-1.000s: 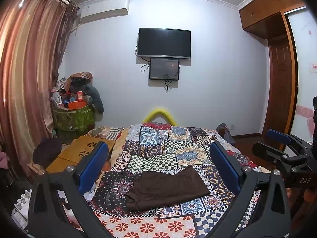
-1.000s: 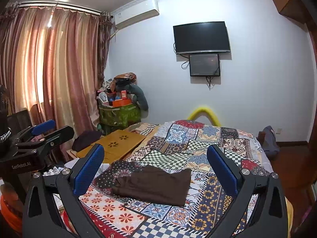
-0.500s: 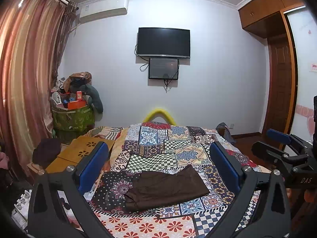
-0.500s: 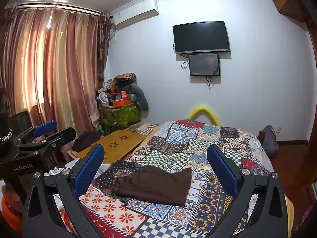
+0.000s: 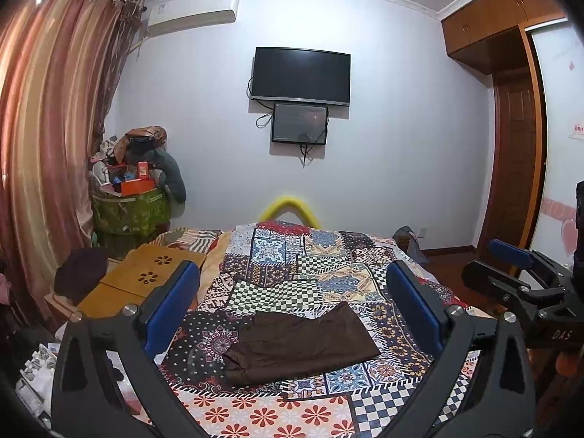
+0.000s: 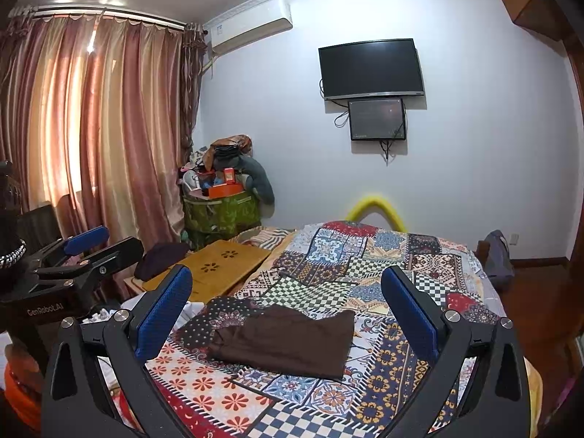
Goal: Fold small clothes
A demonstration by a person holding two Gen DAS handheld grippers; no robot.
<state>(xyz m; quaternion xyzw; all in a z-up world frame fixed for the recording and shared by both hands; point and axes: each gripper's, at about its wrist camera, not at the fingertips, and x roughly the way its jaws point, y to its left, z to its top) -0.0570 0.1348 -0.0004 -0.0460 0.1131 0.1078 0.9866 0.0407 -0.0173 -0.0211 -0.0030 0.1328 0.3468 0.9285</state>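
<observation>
- Left gripper (image 5: 292,303) is held up over the near end of the bed, jaws spread wide, nothing between the blue pads (image 5: 410,304).
- Right gripper (image 6: 286,303) is the same deal: wide open, empty, raised above the bed and not touching anything.
- The two sit side by side. You can see the right one off to the right edge of the left camera, and the left one at the left edge of the right camera.
- The brown cloth (image 5: 299,343) lies straight ahead of and below both grippers, framed between each pair of fingers. It's flat-ish on the quilt (image 5: 284,412), looks like it's already folded over at least once, with a thicker bunched edge on its left side.
- Neither gripper is in contact with the cloth.
- Left of the grippers, beside the bed, there's a wooden lap table (image 6: 215,270) with flower cutouts and a dark bundle (image 6: 160,259) on its far corner.
- Further ahead-left, a green bin (image 6: 219,215) piled with stuff stands in the corner by the curtains (image 6: 91,127).
- Straight ahead on the far wall: a TV (image 5: 301,75) with a small screen (image 5: 299,124) under it.
</observation>
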